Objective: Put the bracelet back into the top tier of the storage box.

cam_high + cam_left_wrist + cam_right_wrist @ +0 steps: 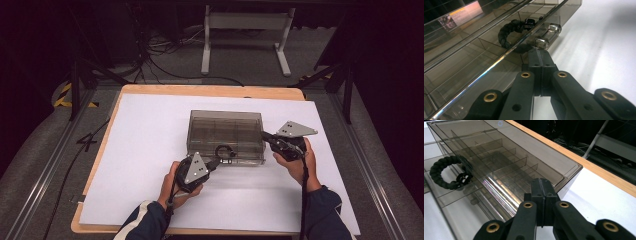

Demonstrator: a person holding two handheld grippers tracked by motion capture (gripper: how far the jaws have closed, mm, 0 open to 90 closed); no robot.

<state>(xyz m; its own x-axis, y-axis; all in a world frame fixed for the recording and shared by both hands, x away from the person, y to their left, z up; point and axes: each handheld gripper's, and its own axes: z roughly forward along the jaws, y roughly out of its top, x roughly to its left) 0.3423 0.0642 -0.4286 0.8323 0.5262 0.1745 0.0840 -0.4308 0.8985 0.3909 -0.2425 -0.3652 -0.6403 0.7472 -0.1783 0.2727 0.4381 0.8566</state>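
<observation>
Item: smoked clear box (226,131) with inner dividers, standing mid-sheet on the white sheet (145,150) that covers the table (200,90).

Contents: one black braided bracelet (225,151), lying in a front compartment near the box's near wall; seen through the plastic from the left gripper view (509,31) and the right gripper view (447,172).

Fittings: a clear handle (547,35) on the front face, just ahead of the left jaws.

Left gripper (212,162): jaws pressed together with nothing between them, tip at the front wall just below the handle.

Right gripper (265,136): jaws likewise clenched on nothing, tip against the box's right end, near the top edge.

Step in hand, by my reading: the front drawer or lid being worked, the right gripper bracing the box while the left pushes at the handle.

Next move calls for: steady pressure on the right end so the box does not slide, and a straight push or pull at the handle.
</observation>
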